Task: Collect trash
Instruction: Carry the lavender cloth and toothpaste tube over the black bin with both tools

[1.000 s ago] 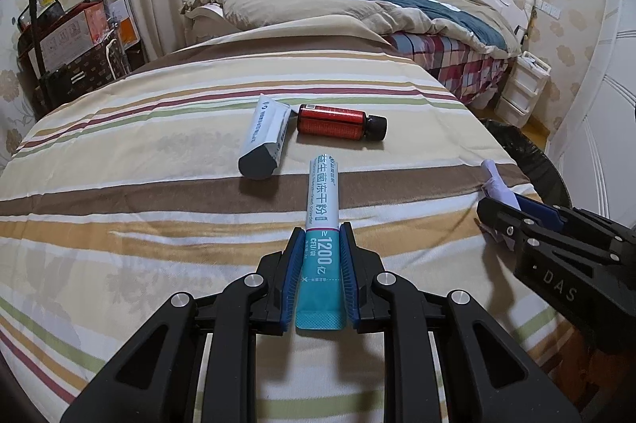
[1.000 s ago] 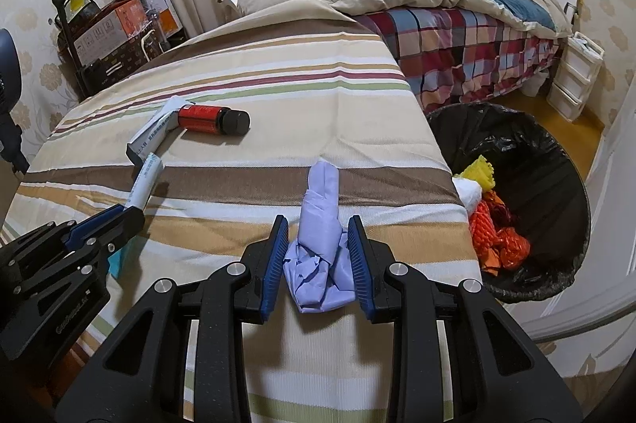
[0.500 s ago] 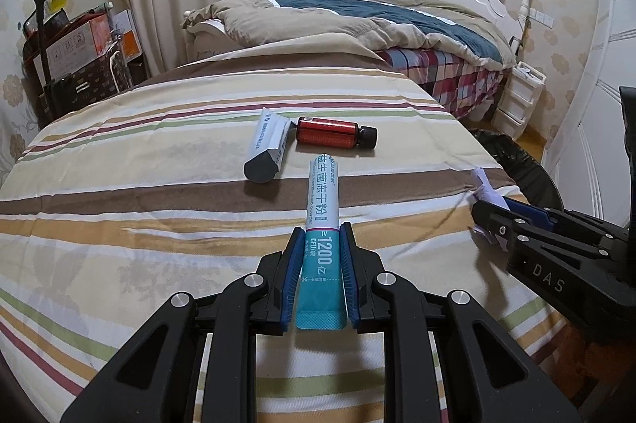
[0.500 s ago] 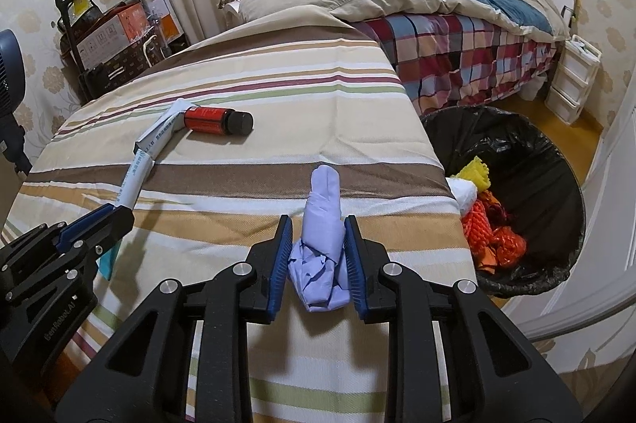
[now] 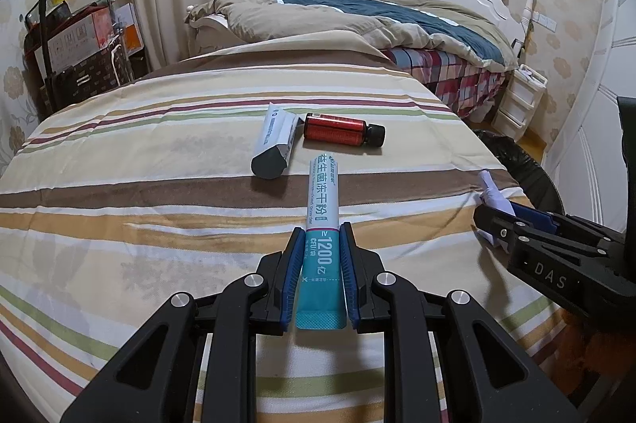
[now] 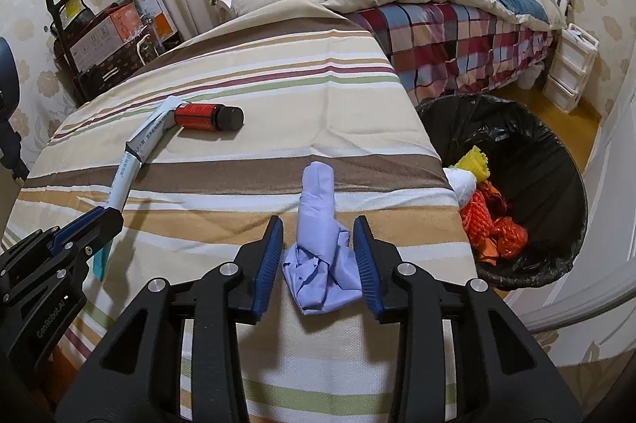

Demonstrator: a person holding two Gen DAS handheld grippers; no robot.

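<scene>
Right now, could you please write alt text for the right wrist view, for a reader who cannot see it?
The right claw has just been opening, its pads apart from the crumpled lilac tissue lying between them on a striped bedcover. A black-lined trash bin holding orange and yellow waste stands to the right.

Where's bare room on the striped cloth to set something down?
Free: the wide left stretch of the striped cloth, left of the grey-white box; also the far band between the red bottle and the quilt. Crowded: the middle, where box, bottle and teal-white sachet cluster, and the right edge by the lilac wad and bin.
</scene>
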